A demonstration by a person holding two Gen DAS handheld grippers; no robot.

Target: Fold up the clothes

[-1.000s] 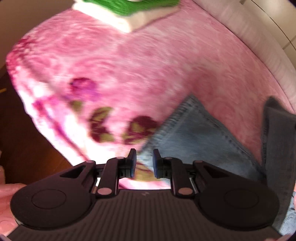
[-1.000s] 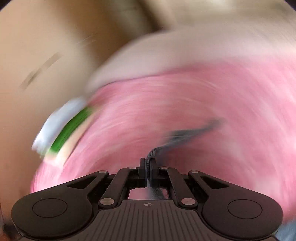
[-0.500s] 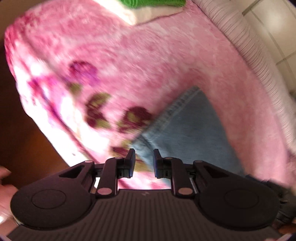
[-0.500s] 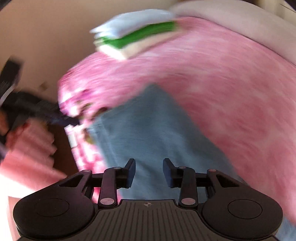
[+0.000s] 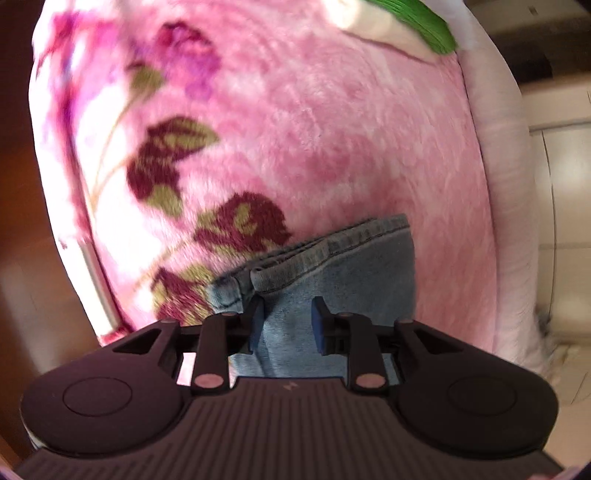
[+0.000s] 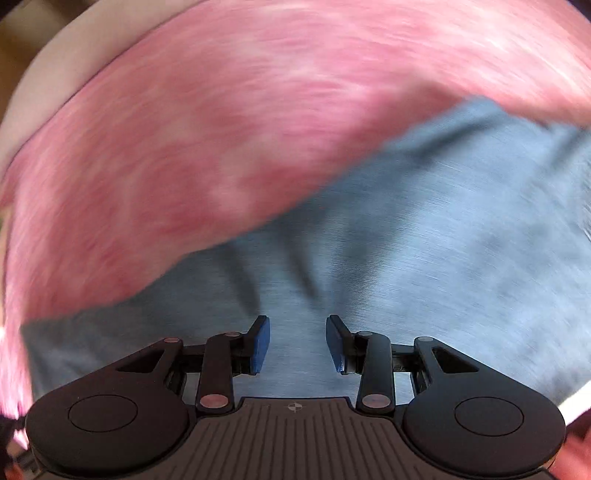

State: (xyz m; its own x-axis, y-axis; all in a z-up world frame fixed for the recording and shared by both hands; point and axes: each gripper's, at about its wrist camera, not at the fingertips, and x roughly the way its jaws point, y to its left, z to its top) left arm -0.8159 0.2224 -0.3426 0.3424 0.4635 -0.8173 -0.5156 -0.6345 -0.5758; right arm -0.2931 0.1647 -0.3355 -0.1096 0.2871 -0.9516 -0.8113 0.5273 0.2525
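Light blue jeans (image 5: 351, 266) lie on a pink flowered blanket (image 5: 295, 129), their stitched hem end just beyond my left gripper (image 5: 286, 321). Its jaws are closing, with the denim lying under and between the blue pads, which stand apart and do not press on it. In the right wrist view the picture is blurred. My right gripper (image 6: 297, 343) hangs open over the broad flat part of the jeans (image 6: 424, 240), nothing between its fingers, and the blanket (image 6: 221, 129) fills the area beyond.
A folded stack of green and white cloth (image 5: 406, 18) lies at the blanket's far end. The pale mattress edge (image 5: 506, 184) runs along the right, with light floor (image 5: 565, 184) past it. Dark wooden floor (image 5: 22, 221) shows at the left.
My right gripper let go of the dark cloth it pinched, opened and swung over the jeans. My left gripper rolled and sank closer to the hem.
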